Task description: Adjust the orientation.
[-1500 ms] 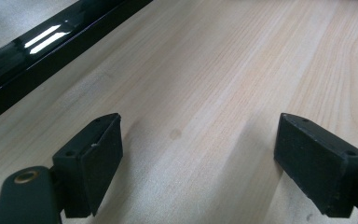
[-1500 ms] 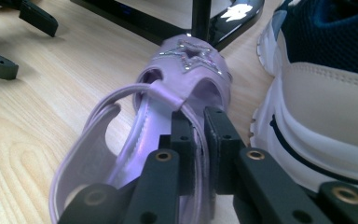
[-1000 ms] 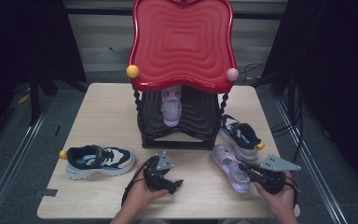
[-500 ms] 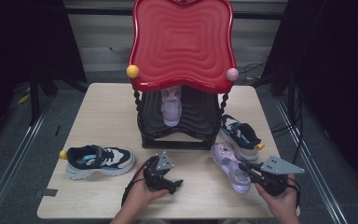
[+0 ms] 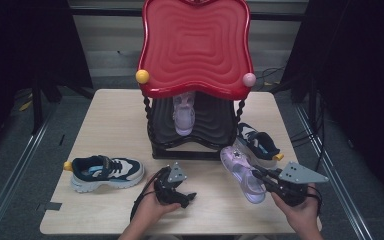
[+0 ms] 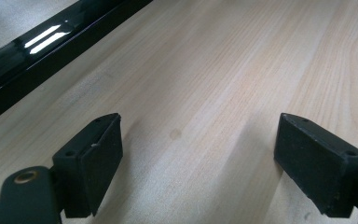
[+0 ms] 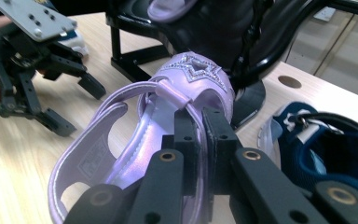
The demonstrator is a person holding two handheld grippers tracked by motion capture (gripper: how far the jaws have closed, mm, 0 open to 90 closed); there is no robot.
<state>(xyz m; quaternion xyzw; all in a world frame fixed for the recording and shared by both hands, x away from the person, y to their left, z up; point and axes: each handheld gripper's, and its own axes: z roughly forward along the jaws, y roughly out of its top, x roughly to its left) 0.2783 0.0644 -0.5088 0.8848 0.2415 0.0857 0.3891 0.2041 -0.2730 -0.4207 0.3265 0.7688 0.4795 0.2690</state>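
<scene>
Lilac sandal [image 5: 242, 172] on desk [image 5: 105, 125], near right, just in front of red shoe rack [image 5: 195, 50]. Right tool [image 7: 200, 135] clamped on sandal's side strap [image 7: 193, 109]. Left tool [image 6: 198, 163] wide open, empty, over bare desk. Sandal likely light, soft plastic; thin strap flexes, so sandal may swing or slip. Firmer hold: heel or sole edge.

dark curtains [image 5: 30, 45] around wooden table [image 5: 110, 125]
</scene>
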